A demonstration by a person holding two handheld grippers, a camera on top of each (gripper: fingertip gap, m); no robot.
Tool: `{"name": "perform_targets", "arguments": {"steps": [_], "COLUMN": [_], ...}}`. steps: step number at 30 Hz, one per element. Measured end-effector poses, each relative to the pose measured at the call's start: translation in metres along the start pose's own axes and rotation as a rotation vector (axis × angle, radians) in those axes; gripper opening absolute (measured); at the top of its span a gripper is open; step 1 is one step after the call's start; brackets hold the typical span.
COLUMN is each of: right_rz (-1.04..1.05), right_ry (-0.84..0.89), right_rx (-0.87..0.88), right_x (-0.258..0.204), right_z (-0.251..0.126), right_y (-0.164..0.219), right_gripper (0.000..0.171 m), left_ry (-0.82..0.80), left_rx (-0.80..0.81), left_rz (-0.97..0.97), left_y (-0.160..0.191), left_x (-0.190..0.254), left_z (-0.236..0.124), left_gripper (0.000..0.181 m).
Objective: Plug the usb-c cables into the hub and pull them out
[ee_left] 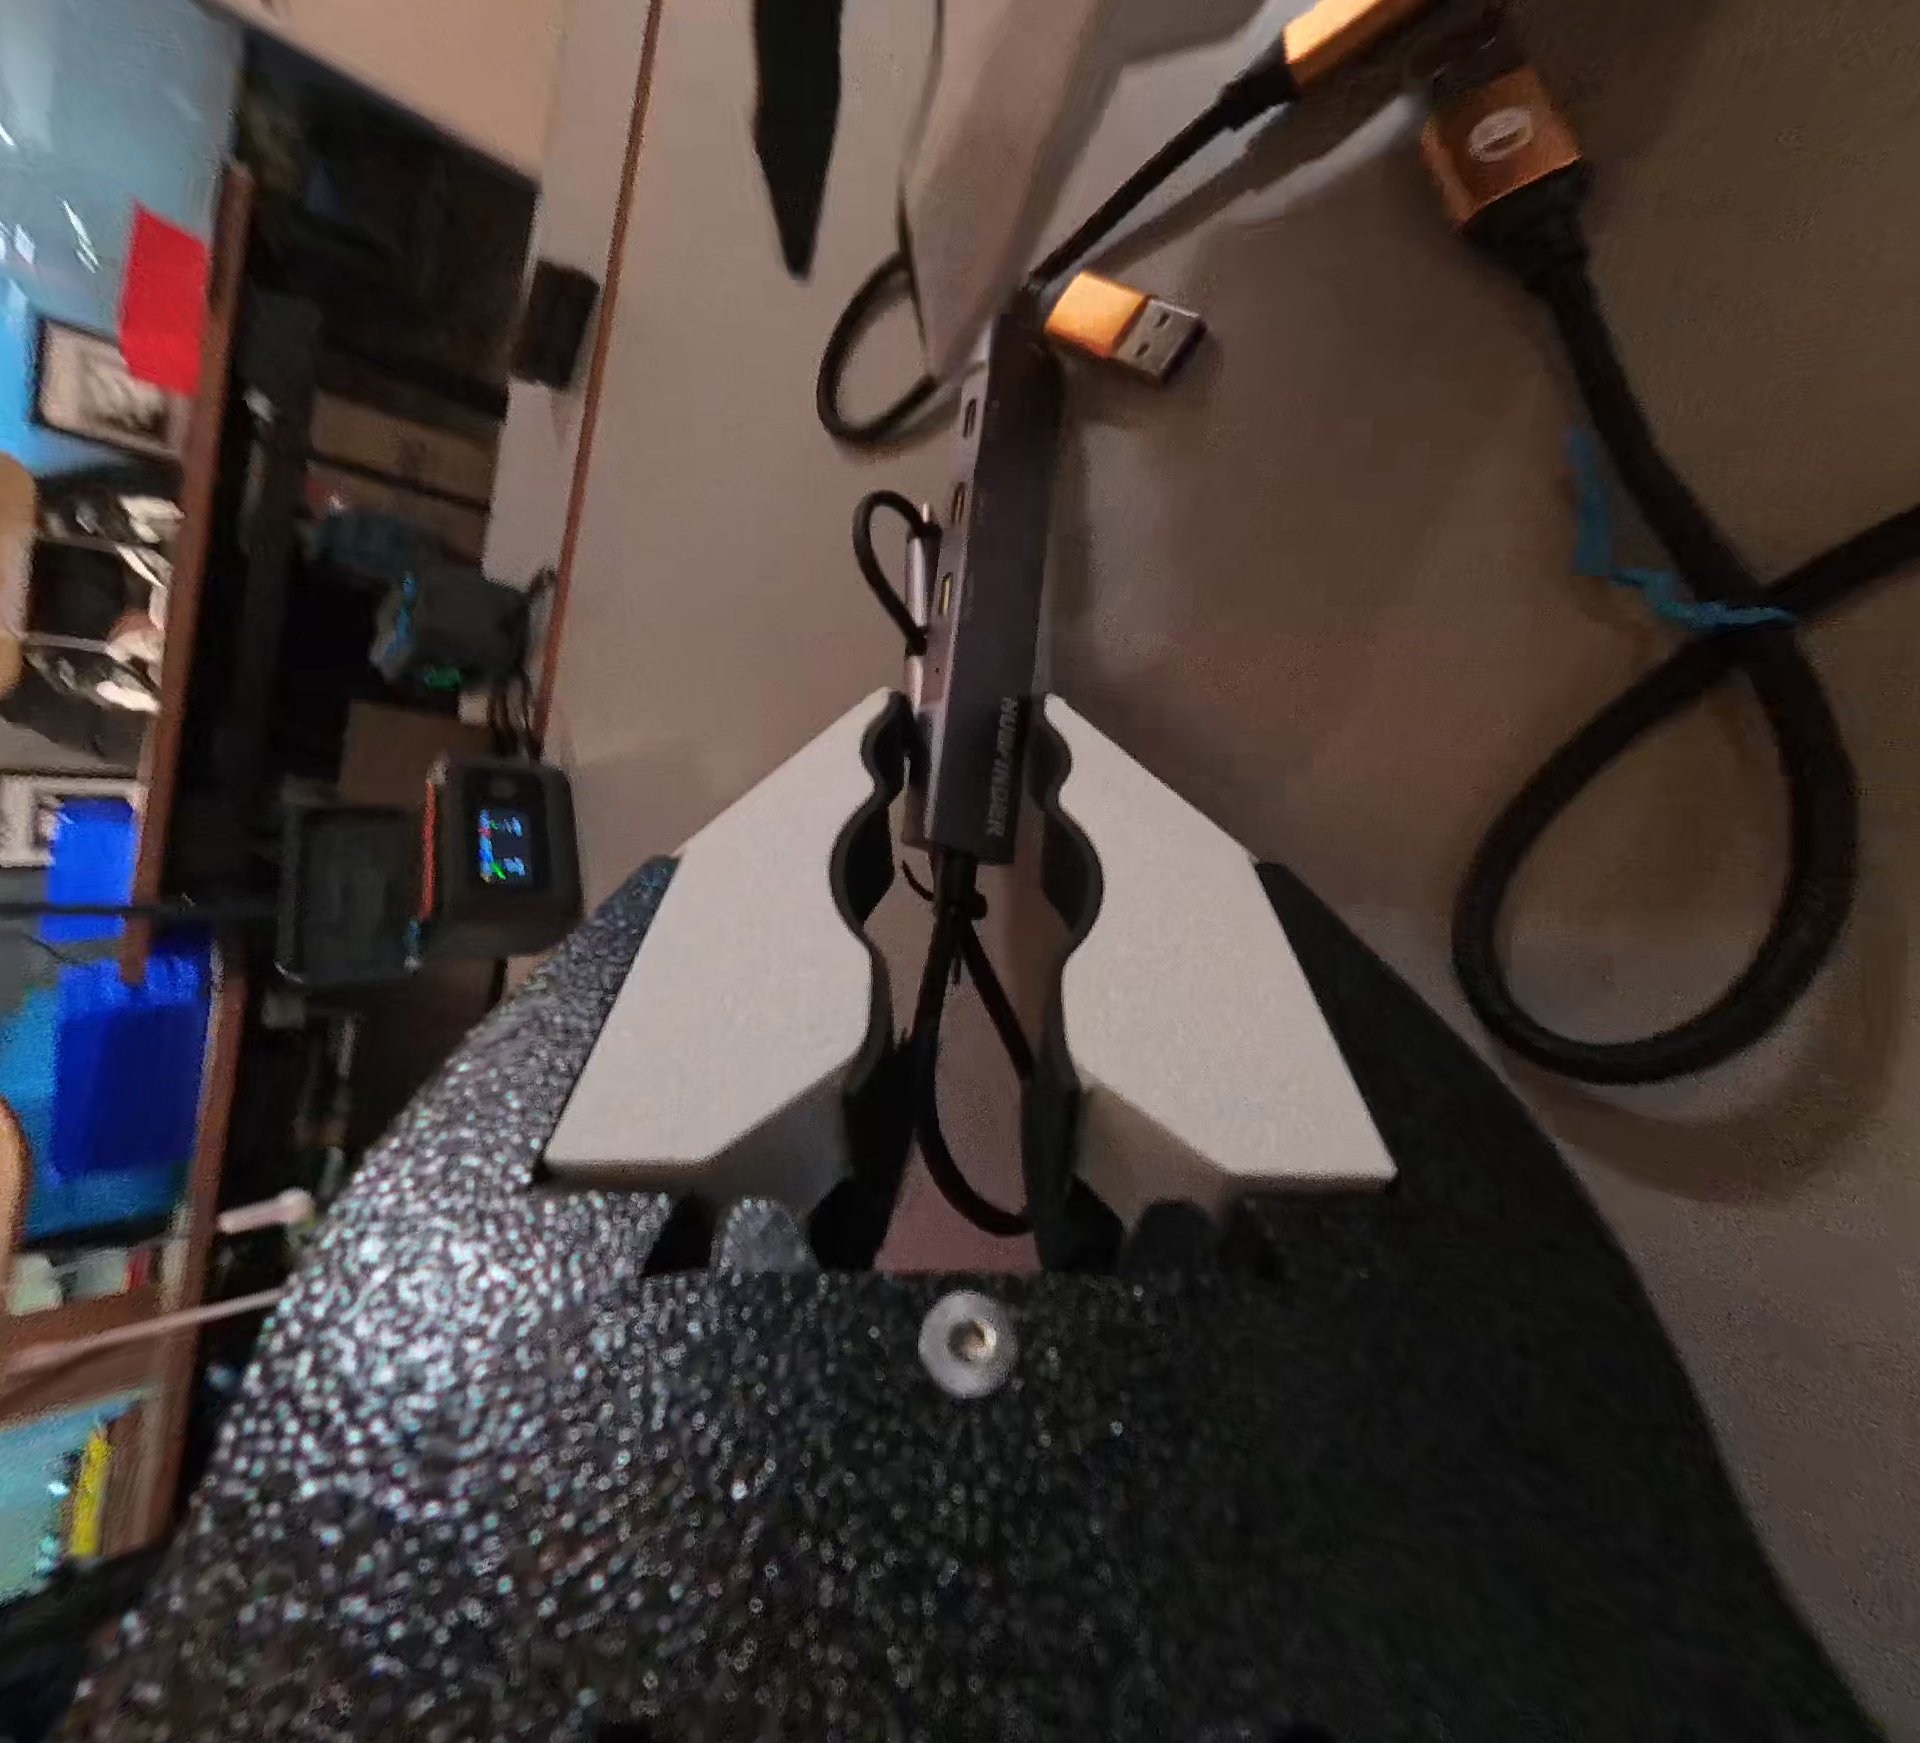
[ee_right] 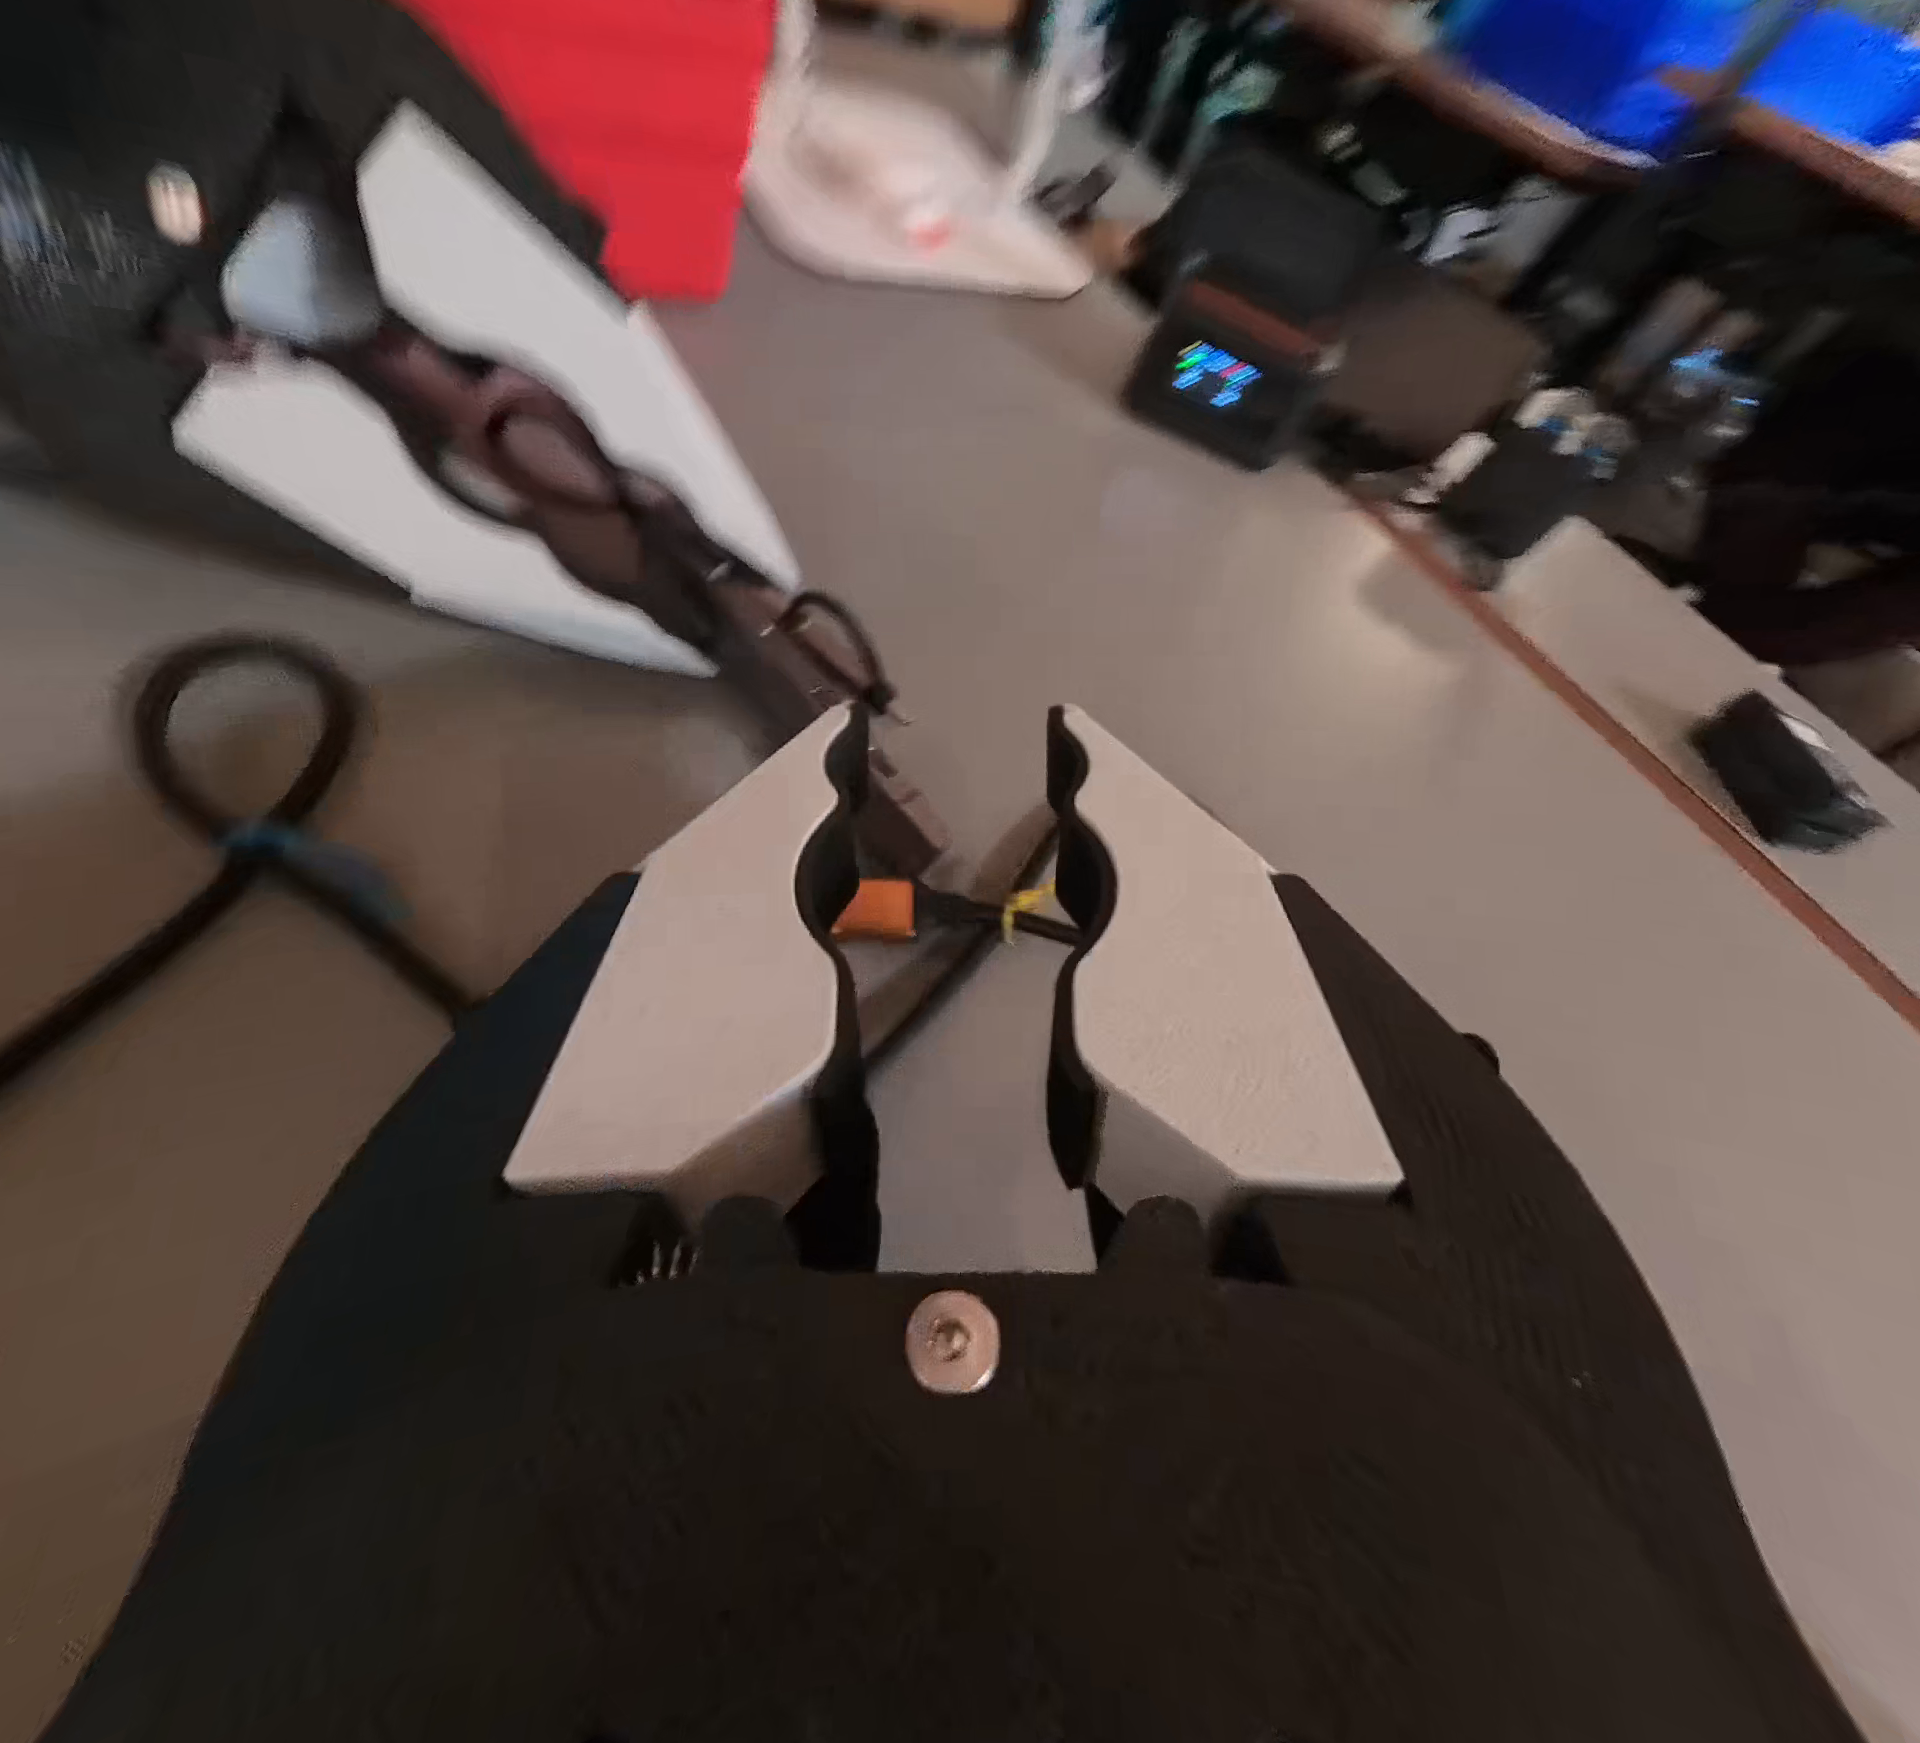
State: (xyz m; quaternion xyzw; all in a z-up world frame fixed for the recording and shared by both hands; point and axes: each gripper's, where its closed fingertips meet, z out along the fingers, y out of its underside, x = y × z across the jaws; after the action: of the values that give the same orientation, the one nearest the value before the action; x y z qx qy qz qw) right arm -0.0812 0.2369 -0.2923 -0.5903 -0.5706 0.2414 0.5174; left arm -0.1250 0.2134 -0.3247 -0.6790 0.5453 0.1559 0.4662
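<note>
My left gripper (ee_left: 971, 717) is shut on the near end of a slim dark grey hub (ee_left: 997, 550), which points away over the grey table with its ports facing left. A short black cable loop (ee_left: 883, 550) with a silver plug lies against the hub's port side. An orange-collared plug (ee_left: 1127, 332) lies at the hub's far end. My right gripper (ee_right: 956, 727) is open and empty, low over the table. An orange plug (ee_right: 878, 909) and a thin black cable with a yellow tie (ee_right: 1023, 909) lie between its fingers. The left gripper (ee_right: 468, 405) and hub (ee_right: 883, 789) show blurred to its left.
A thick black braided cable (ee_left: 1662, 758) with a big orange plug (ee_left: 1501, 155) and blue tape loops at the right; its loop (ee_right: 249, 737) also shows in the right wrist view. A small black device with a lit screen (ee_right: 1216, 374) stands near the brown-trimmed table edge (ee_right: 1621, 737). My hands' fingertips stand some 7 centimetres from each other.
</note>
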Motion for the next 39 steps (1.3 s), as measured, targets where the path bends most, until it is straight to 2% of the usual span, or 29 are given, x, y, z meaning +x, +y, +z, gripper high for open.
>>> {"name": "perform_targets", "arguments": {"steps": [1, 4, 9, 16, 21, 23, 24, 27, 34, 39], "right_rz": [-0.035, -0.13, -0.301, -0.507, -0.619, -0.637, -0.648, -0.669, -0.649, -0.761], "right_ry": [-0.027, -0.086, -0.007, 0.036, 0.107, 0.133, 0.154, 0.18, 0.176, 0.389], "right_rx": [-0.033, -0.124, -0.177, -0.22, -0.223, -0.193, -0.176, -0.151, -0.151, -0.173], "right_x": [-0.006, -0.021, -0.018, -0.017, -0.011, -0.01, -0.008, -0.005, -0.004, 0.021], "right_z": [0.001, 0.004, 0.007, 0.008, 0.007, 0.006, 0.004, 0.001, -0.001, -0.012], "right_y": [0.005, 0.019, 0.026, 0.031, 0.028, 0.021, 0.016, 0.01, 0.009, -0.006], "right_gripper": [0.035, 0.033, 0.023, 0.02, 0.019, 0.018, 0.008, 0.008, 0.007, 0.007], "left_ry": [-0.017, -0.026, -0.023, 0.024, 0.044, 0.075, 0.087, 0.103, 0.108, 0.125], "left_rx": [0.016, 0.029, 0.08, 0.095, 0.236, 0.298, 0.324, 0.378, 0.377, 0.409], "left_rz": [0.028, 0.063, 0.092, 0.051, -0.122, -0.183, -0.201, -0.241, -0.28, -0.276], "left_y": [-0.004, -0.008, -0.016, -0.016, -0.032, -0.038, -0.04, -0.046, -0.044, -0.049], "left_x": [-0.001, -0.001, 0.001, 0.005, -0.004, -0.005, -0.005, -0.007, -0.008, -0.006], "left_z": [-0.002, -0.005, -0.01, -0.01, -0.02, -0.025, -0.027, -0.032, -0.032, -0.035], "left_gripper": [0.021, 0.021, 0.021, 0.022, 0.042, 0.039, 0.038, 0.032, 0.026, 0.02]}}
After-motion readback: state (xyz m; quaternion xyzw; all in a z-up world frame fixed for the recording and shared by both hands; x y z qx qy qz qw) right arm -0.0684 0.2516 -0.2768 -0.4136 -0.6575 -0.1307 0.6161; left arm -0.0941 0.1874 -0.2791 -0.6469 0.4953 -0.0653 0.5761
